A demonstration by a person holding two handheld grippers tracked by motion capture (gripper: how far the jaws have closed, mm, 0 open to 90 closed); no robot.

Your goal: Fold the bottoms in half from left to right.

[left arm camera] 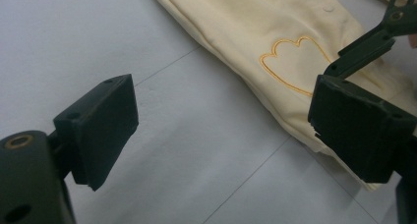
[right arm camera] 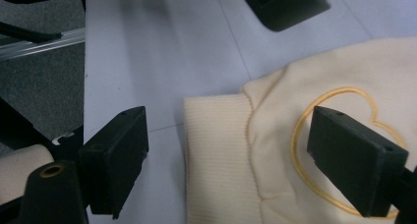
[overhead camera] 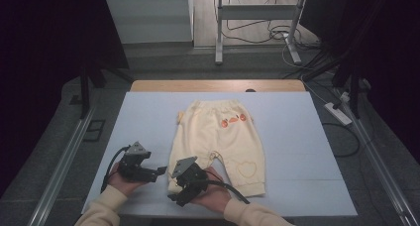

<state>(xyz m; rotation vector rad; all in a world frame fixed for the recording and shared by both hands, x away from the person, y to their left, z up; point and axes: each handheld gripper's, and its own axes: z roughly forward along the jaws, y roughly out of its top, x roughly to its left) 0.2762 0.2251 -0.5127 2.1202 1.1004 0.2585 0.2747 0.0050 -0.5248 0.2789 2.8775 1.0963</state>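
Pale yellow baby pants lie flat on the light mat, waistband at the far end, legs toward me. My right gripper hovers open over the left leg's ribbed cuff, its jaws standing either side of the cuff and an orange heart outline; in its own view the gripper holds nothing. My left gripper is open over bare mat just left of that leg. Its own view shows the left gripper beside the pants' edge, with nothing between the jaws.
A wooden table edge shows behind the mat. Metal rails run along both sides. On the floor to the right lie a power strip and cables. A desk frame stands behind the table. The mat's front edge is close to both hands.
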